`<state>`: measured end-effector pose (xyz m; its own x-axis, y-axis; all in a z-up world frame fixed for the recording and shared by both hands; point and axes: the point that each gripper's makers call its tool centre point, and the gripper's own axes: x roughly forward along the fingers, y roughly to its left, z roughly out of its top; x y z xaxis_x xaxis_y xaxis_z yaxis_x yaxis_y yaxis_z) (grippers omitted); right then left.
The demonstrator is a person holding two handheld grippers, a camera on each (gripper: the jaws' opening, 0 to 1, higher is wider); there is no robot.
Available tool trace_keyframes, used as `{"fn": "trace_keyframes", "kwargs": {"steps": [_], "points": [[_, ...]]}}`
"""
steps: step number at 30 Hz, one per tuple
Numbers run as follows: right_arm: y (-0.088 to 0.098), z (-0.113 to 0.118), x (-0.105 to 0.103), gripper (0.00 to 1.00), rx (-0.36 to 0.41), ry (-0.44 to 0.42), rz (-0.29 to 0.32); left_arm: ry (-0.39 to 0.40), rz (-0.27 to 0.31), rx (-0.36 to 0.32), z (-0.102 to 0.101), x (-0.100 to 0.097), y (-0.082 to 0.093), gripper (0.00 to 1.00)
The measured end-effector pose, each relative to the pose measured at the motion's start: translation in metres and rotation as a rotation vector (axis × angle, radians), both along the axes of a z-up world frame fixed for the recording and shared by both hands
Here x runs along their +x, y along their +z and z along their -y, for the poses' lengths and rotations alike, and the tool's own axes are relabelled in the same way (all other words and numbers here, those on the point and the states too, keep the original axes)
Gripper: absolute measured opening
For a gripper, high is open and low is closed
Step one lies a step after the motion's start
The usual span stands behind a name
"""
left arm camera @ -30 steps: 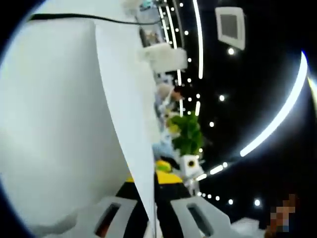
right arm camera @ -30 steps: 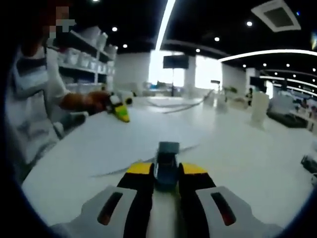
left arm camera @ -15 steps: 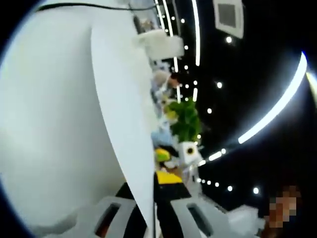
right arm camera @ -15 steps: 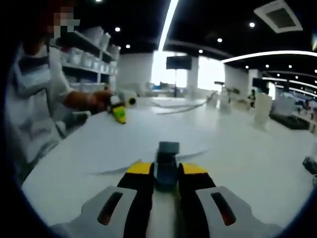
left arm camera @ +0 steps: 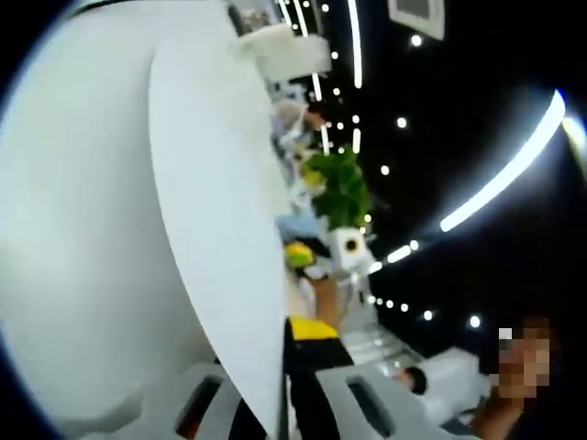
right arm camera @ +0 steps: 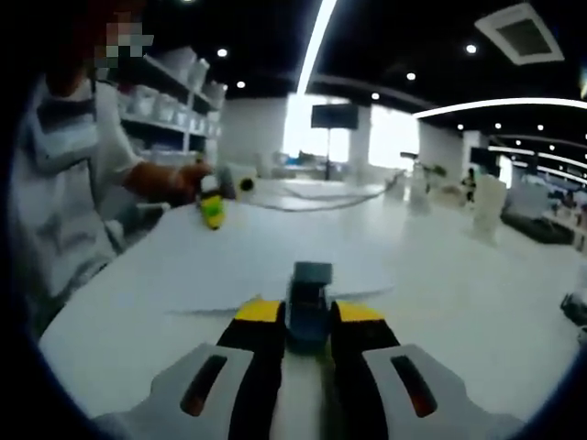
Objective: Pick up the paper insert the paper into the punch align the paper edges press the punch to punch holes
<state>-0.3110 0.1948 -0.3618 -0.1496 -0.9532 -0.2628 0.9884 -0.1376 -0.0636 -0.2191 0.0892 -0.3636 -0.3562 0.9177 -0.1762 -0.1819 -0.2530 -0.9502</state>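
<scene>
In the left gripper view, a white sheet of paper stands up from between my jaws, and my left gripper is shut on its lower edge. The sheet hides the left jaw's tip; the right jaw's yellow pad shows beside it. In the right gripper view, my right gripper is shut on a small blue-grey punch held just above the white table. A thin sheet edge spreads to both sides of the punch. Far left, a hand holds the left gripper.
A person in a light shirt stands at the table's left side, with shelves behind. A green plant and another yellow-tipped gripper lie past the paper. A cable runs across the far table.
The left gripper view has rolled, and the held paper now looks broader. In the right gripper view the hand with the left gripper has drifted slightly left. The punch stays between the right jaws.
</scene>
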Motion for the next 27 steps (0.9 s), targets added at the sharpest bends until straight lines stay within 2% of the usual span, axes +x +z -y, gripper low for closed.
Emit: {"fn": "trace_keyframes", "kwargs": {"steps": [7,18,27], "points": [[0.000,-0.001,0.000,0.23,-0.001,0.002,-0.001,-0.078,-0.009,-0.006,0.001,0.003,-0.002,0.04],[0.000,-0.002,-0.001,0.23,-0.001,0.004,-0.003,-0.145,-0.018,-0.019,0.004,0.007,-0.005,0.04],[0.000,-0.002,-0.001,0.23,0.000,0.004,-0.013,-0.214,-0.021,-0.060,0.005,0.024,-0.007,0.04]]}}
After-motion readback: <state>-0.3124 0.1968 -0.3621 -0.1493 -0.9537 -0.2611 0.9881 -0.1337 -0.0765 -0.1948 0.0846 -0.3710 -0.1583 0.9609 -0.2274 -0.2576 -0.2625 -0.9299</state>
